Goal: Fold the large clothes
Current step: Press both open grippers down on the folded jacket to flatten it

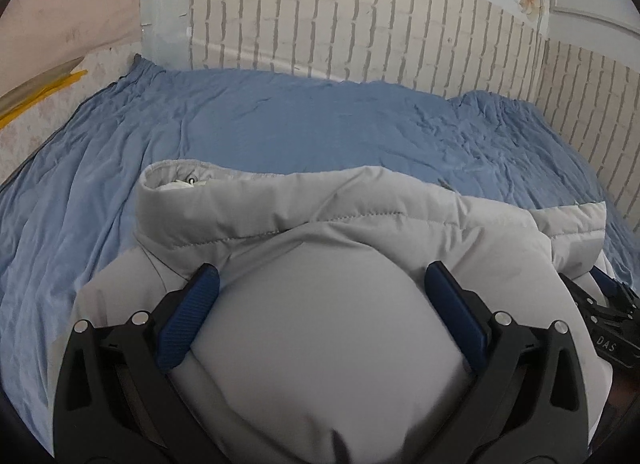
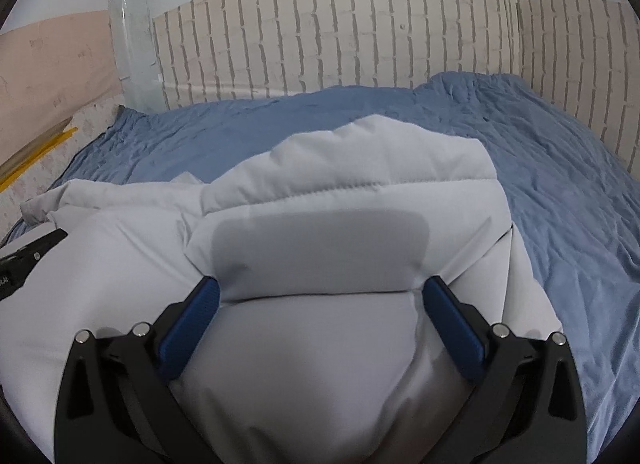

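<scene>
A light grey puffer jacket (image 1: 280, 223) lies bunched on the blue bedsheet (image 1: 280, 119); its collar is at the far left in the left wrist view. My left gripper (image 1: 322, 280) is open, fingers wide apart, with a bulge of jacket padding between them. In the right wrist view the jacket (image 2: 360, 167) is folded over itself. My right gripper (image 2: 320, 292) is also open, with jacket fabric bulging between its blue pads (image 2: 192, 328). The right gripper shows at the right edge of the left wrist view (image 1: 608, 316), the left gripper at the left edge of the right wrist view (image 2: 28, 260).
The bed is covered by the wrinkled blue sheet (image 2: 560, 183). A brick-pattern wall (image 1: 360, 23) runs along the far side and the right. A yellow strip (image 1: 40, 91) lies beyond the bed's left edge.
</scene>
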{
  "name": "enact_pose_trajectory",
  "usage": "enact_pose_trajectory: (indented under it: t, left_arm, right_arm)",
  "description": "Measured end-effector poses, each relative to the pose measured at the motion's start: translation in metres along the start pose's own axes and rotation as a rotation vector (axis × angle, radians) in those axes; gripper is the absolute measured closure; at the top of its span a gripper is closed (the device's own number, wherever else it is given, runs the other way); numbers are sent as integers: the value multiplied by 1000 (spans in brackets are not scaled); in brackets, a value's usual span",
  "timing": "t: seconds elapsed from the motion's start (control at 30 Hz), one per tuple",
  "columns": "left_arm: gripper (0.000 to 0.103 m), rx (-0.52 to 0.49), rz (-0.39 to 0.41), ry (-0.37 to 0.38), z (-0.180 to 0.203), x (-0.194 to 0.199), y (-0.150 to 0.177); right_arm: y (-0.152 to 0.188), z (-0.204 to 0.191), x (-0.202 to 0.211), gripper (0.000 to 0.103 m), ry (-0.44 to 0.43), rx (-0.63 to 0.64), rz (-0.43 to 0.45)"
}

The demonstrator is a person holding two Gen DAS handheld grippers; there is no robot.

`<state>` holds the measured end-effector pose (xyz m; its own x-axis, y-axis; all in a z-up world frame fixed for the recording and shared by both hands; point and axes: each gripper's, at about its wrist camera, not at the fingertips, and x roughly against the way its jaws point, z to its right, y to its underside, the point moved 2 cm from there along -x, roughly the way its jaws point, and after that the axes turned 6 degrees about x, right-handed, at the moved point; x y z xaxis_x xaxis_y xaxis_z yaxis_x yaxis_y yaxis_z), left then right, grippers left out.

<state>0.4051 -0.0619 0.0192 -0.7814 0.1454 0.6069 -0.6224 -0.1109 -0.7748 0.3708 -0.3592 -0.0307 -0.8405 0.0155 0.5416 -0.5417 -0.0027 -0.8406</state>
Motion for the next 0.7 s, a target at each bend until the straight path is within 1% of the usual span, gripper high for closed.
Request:
enact_pose_trajectory:
  t: [0.17,0.7]
  left_arm:
    - [3,-14,-8,-28,9,-12,0]
    - [3,-28,-14,-50,1,-9,5]
  right_arm:
    - [1,2,-1,1,5,-9,7]
    - [5,3,-4,1,0,-9,-5]
